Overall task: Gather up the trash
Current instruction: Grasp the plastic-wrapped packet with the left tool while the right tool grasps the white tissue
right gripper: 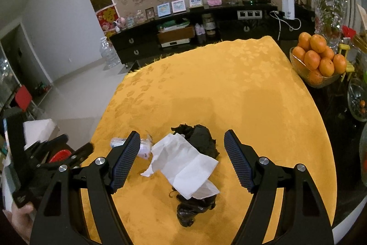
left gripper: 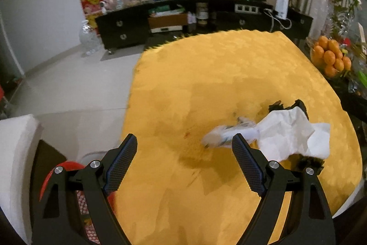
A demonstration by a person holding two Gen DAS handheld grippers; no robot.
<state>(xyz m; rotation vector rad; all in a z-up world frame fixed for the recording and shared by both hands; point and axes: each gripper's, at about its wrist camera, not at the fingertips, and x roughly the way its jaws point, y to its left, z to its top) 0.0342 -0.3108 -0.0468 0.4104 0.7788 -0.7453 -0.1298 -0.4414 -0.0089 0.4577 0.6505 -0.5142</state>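
Note:
A crumpled white tissue [right gripper: 183,167] lies on the yellow tablecloth [right gripper: 229,88], draped over a black plastic bag [right gripper: 201,137]. A small crumpled clear wrapper [right gripper: 144,146] lies just left of it. My right gripper [right gripper: 182,160] is open and empty, its jaws spread either side of the tissue and above it. My left gripper [left gripper: 184,160] is open and empty, left of the tissue [left gripper: 293,134]; the blurred wrapper [left gripper: 227,137] sits by its right finger. The black bag [left gripper: 298,105] shows behind the tissue. The left gripper also shows at the left edge of the right wrist view [right gripper: 57,157].
A red bin [left gripper: 59,173] stands on the floor below the table's left edge, next to a white chair [left gripper: 16,153]. A glass bowl of oranges [right gripper: 316,61] and other glassware stand at the table's right. A dark TV cabinet [right gripper: 206,26] lines the far wall.

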